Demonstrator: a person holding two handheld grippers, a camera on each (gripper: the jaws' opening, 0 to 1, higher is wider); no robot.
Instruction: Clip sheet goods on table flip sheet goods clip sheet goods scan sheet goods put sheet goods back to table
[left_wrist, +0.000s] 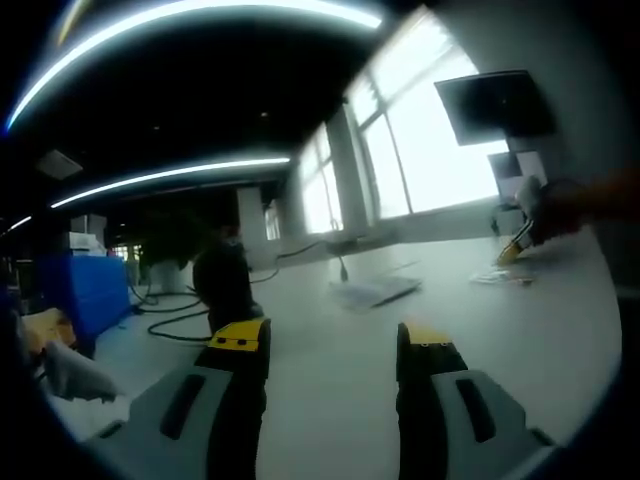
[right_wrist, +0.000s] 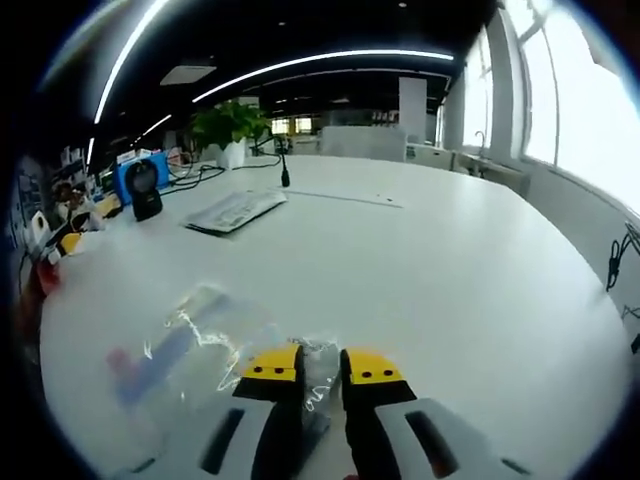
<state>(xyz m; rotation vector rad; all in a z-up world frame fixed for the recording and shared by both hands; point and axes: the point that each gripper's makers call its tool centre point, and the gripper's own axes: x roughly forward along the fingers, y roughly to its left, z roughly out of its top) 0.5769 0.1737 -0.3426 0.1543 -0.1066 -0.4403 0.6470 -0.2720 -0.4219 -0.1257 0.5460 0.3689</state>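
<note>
right claw (right_wrist: 318, 368): jaws narrow, pinching the near edge of the clear sheet goods bag (right_wrist: 190, 335)
sheet goods: flat on the white counter (right_wrist: 430, 260), left of the claw tips
left claw (left_wrist: 335, 340): jaws wide, holding nothing, above the counter
keyboard (right_wrist: 235, 210): further back on the counter

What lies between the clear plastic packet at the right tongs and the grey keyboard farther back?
Only bare white table, in the right gripper view. The clear plastic packet sits at the right tongs, and the grey keyboard lies well beyond.
</note>
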